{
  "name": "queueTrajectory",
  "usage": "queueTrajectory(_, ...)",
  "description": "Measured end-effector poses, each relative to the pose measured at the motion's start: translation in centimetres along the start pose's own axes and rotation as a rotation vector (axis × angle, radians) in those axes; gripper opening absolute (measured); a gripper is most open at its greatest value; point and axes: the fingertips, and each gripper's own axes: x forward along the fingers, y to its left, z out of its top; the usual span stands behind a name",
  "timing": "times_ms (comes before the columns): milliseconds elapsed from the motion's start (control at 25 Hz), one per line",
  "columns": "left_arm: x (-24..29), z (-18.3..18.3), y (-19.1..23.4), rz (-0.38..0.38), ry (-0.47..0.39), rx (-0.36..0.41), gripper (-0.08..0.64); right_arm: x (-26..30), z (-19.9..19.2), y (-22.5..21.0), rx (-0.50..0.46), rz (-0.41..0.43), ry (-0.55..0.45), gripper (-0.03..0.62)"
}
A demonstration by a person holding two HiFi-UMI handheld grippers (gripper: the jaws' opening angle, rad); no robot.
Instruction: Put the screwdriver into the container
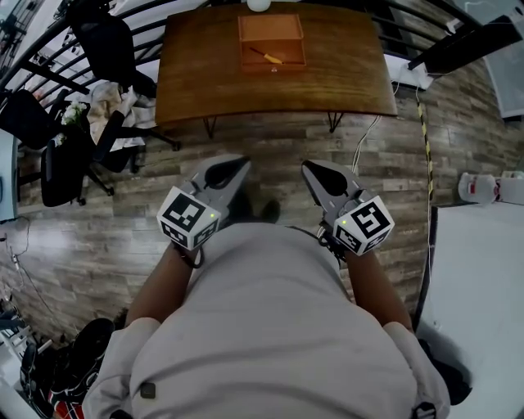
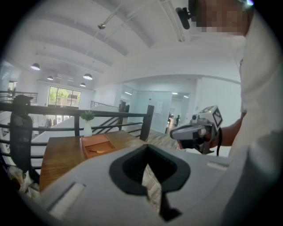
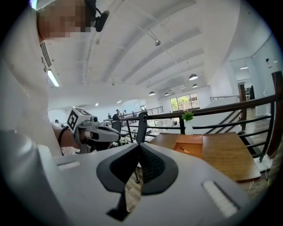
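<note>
Screwdriver (image 1: 267, 56), yellow-handled, lying inside the orange container (image 1: 271, 23), toward its near side. The container stands at the middle of the far edge of the wooden surface (image 1: 205, 82). Left gripper (image 1: 238, 166) and right gripper (image 1: 312, 168) are side by side over the plank floor (image 1: 270, 139), close to the person (image 1: 270, 327) and well apart from the near edge of the surface. Fingers (image 2: 128, 170) of both grippers are closed together with nothing between them. The screwdriver lies far ahead of both pairs, untouched.
</note>
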Motion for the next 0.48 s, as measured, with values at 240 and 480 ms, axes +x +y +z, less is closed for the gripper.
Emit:
queueTrajectory(240,0.7,0.2,-0.9,-0.005,-0.004,0.004,0.005,-0.9,-0.1,-0.3,0.001,-0.003,-0.005,0.008)
queueTrajectory(480,1.4,0.5,-1.0,-0.009,-0.004,0.002,0.005,-1.4,0.1,-0.7,0.010,-0.009,-0.003,0.008)
